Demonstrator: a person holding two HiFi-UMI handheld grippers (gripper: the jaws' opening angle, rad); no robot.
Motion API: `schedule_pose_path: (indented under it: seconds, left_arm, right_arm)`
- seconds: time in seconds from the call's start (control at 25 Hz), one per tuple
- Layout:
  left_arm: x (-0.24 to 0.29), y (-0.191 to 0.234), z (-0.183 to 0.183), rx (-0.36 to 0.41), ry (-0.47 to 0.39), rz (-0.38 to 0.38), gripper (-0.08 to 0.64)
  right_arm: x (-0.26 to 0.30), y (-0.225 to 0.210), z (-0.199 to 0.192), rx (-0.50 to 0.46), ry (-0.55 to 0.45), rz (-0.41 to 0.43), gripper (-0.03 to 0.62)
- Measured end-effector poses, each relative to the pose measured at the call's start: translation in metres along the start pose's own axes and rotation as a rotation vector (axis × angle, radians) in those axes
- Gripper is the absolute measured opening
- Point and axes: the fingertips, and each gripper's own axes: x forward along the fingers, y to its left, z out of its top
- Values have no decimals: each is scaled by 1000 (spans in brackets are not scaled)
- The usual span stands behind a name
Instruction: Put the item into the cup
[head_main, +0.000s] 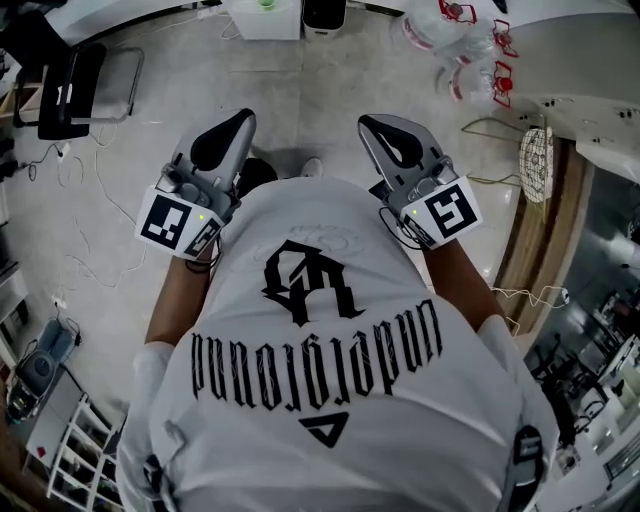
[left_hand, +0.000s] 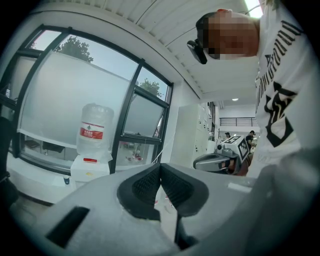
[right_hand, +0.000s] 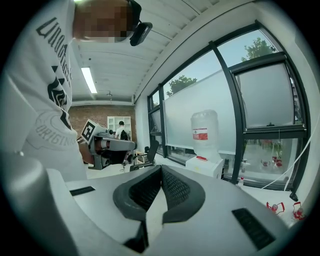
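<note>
Meanwhile, my left gripper (left_hand: 160, 167) and right gripper (right_hand: 161, 170) point level, fingers pressed together on nothing. Neither item nor cup shows ahead of them, only a water dispenser (right_hand: 204, 142) far beyond. Steady, level carrying seems wisest.

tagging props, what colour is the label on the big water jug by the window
Red, on the water jug; clearest in the right gripper view.
</note>
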Motion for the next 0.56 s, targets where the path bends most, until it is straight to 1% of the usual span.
schedule_pose_path:
  seconds: [0.32, 0.56]
  left_arm:
    - [-3, 5, 2, -1, -4, 10, 15]
    - [-1, 9, 2, 0, 0, 3, 15]
  right_arm:
    - [9, 4, 5, -13, -8, 13, 15]
    - [13, 1, 6, -4, -9, 4, 15]
